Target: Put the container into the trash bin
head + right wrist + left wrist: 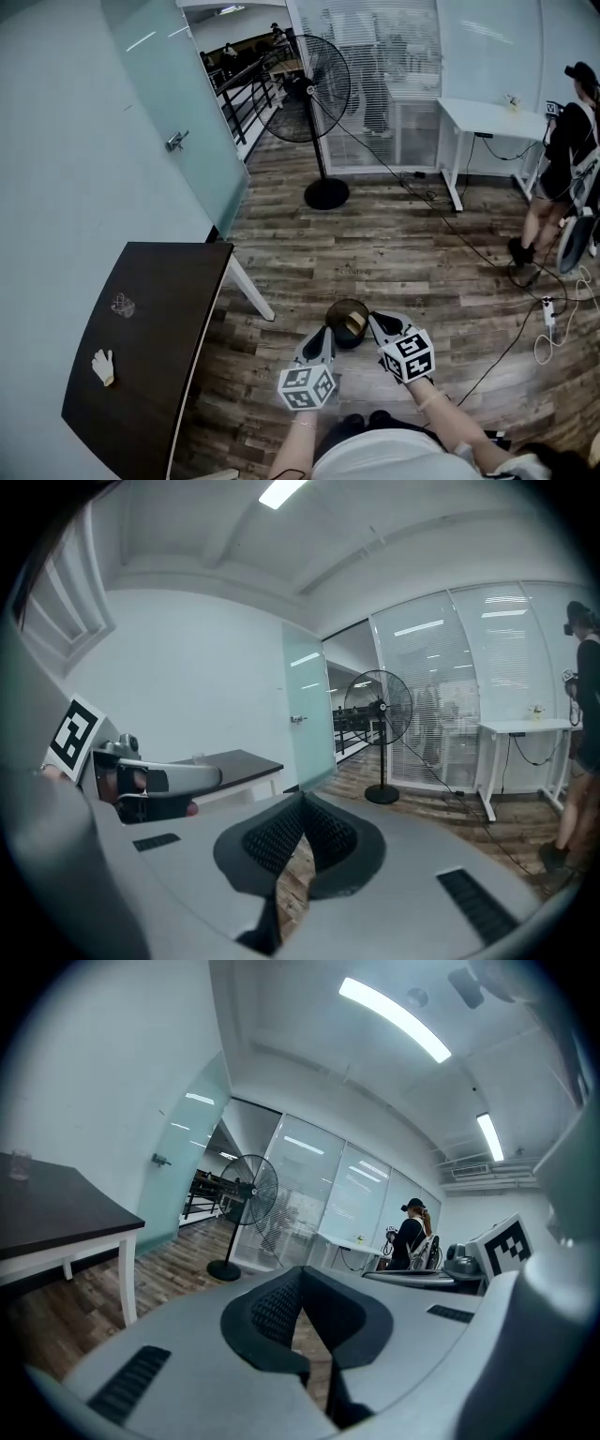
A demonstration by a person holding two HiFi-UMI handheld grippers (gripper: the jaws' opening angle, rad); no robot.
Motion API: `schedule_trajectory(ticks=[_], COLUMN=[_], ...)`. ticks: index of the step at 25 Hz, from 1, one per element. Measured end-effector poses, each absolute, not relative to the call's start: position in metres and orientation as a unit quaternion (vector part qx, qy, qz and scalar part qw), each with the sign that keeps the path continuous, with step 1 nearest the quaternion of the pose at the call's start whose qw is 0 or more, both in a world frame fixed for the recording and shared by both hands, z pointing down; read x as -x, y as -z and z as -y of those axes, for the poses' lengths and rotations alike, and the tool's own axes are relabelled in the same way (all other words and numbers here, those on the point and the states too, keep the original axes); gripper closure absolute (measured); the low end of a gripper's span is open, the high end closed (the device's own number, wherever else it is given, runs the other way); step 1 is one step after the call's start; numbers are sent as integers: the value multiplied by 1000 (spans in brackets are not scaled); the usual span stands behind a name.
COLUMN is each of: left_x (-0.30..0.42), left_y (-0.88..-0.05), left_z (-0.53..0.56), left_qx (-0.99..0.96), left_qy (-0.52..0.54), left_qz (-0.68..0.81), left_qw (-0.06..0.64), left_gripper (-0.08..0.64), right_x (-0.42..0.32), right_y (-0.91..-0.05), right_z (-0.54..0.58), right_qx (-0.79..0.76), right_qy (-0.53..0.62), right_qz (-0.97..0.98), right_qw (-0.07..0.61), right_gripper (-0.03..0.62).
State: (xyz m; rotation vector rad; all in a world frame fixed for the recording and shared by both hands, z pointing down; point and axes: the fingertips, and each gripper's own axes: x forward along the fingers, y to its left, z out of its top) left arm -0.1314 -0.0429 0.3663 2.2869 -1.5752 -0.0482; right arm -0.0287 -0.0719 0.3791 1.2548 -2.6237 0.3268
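Left gripper (323, 333) and right gripper (377, 322): jaws pressed together, holding nothing, poised at the trash bin (331, 317) on the floor. A tan item (355, 323), probably the container, lies inside the bin. It looks light and thin-walled, best pinched at its rim. Table (159, 356) edge at near left, open floor beyond, cables (487, 253) at far right.

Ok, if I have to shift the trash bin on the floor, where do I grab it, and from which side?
Take the trash bin by its rim from above, one jaw inside, one outside: it stands upright and open-topped, and its round body looks too wide to span. Pick the left side, away from the tan item inside. Open first: left gripper and right gripper are shut.
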Motion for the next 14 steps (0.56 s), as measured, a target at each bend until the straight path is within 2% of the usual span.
schedule_trajectory(ticks=[14], left_x=[136], left_y=[-371], left_z=[42], left_qx=[-812], left_qy=[20], left_qz=[552], left_qw=[189], left_gripper=[540], right_x=[39], right_y=[-378], right_z=[75], right_qx=[-430], right_qy=[-108], right_qz=[889], right_qw=[111], right_gripper=[586])
